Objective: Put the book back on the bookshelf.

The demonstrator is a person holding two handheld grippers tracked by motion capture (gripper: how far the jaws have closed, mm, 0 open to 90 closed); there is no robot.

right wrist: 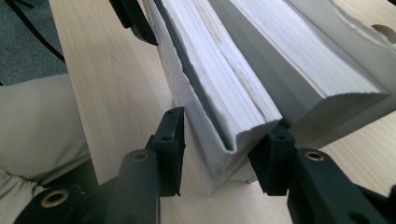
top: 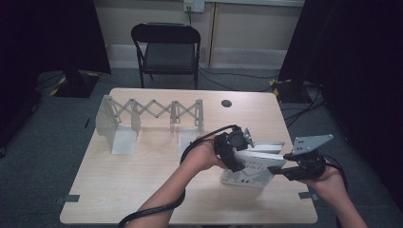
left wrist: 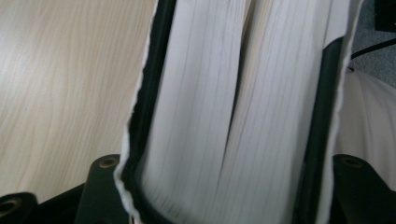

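Book [top: 252, 167] clamped by left gripper [top: 236, 153]; right gripper [top: 279, 171] jaws slack around its corner — re-grip before lifting toward rack [top: 142, 116].

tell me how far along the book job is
Done so far: nothing is shelved; the rack holds no books. In hand: two books stand on the table near its right edge. The left gripper has the near book between its jaws, and the right gripper straddles its other end, left pad off the cover. Left: probably carrying the books to the rack, the far book included.
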